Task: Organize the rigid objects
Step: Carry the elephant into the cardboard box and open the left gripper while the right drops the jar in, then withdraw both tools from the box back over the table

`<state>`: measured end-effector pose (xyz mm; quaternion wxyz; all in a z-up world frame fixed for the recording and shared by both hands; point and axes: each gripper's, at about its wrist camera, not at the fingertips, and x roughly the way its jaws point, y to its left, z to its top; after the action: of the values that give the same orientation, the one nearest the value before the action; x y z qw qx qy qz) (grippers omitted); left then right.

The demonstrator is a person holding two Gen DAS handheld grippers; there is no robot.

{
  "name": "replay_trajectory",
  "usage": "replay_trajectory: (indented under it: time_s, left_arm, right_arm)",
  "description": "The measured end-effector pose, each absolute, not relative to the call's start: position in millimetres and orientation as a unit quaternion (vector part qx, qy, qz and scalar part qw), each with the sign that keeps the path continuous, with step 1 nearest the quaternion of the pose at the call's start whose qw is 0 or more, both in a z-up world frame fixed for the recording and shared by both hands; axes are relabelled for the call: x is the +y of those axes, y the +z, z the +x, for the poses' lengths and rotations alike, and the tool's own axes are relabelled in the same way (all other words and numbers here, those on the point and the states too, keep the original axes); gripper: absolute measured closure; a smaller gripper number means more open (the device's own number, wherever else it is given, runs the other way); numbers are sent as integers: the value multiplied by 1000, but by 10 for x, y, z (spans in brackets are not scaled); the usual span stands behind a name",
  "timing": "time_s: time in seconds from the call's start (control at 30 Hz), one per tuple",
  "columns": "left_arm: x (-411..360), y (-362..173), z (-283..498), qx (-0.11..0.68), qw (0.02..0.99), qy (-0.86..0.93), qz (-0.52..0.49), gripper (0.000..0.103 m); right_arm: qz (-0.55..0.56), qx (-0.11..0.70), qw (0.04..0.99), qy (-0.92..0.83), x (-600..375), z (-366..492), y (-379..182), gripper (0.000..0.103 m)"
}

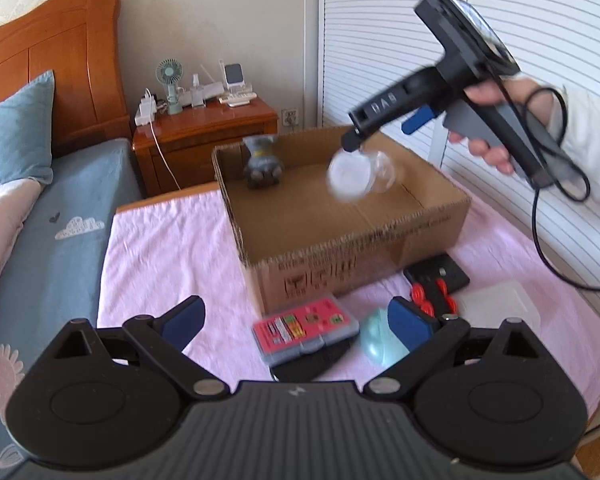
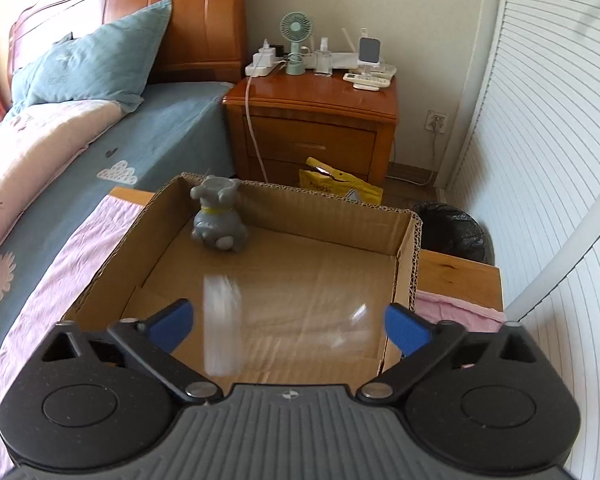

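An open cardboard box [image 1: 360,236] [image 2: 404,264] stands on a pink cloth [image 1: 160,248]. A grey dog figurine [image 1: 262,160] [image 2: 220,220] sits in its far left corner. A clear jar with a white lid [image 1: 356,176] [image 2: 220,320] shows blurred over the box floor, just under my right gripper [image 1: 384,132] [image 2: 288,320]; the blue pads stand wide and off it. A hand holds that gripper above the box. My left gripper [image 1: 296,320] is open with nothing gripped, over a pink-labelled case [image 1: 304,330] and a mint object [image 1: 378,340] in front of the box.
A black item with red wheels [image 1: 436,284] and a clear plastic tub [image 1: 496,304] lie right of the case. A bed [image 2: 60,160] runs along the left, a wooden nightstand [image 2: 312,120] stands behind the box, with a yellow bag [image 2: 340,184] and black bin [image 2: 456,232] beyond.
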<state>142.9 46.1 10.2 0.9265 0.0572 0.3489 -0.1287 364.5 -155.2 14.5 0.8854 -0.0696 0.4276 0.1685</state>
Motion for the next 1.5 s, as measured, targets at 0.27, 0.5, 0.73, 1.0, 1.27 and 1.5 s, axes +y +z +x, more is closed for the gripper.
replay_trajectory:
  time_s: [0.27, 0.5, 0.73, 1.0, 1.27, 1.5]
  left_arm:
    - [428, 45, 1273, 354, 923, -133, 69, 5]
    - [399, 47, 1143, 356, 923, -133, 69, 5]
    - [353, -13, 966, 362, 919, -135, 72, 5]
    - [218, -121, 764, 363, 919, -132, 81, 5]
    - [147, -331, 711, 387, 909, -151, 44, 5]
    - [70, -549, 717, 420, 892, -161, 47, 5]
  right_arm:
    - [-86, 432, 883, 162, -1589, 3389, 203, 0]
    - [-99, 421, 885, 171, -1673, 2993, 331, 0]
    - [-101, 427, 884, 160, -1759, 2474, 239, 0]
    - [-91, 435, 888, 116, -1850, 1902, -123, 0]
    - [-82, 433, 892, 103, -1759, 1627, -398, 0]
    - [-96, 436, 890, 88, -1758, 1520, -560, 0]
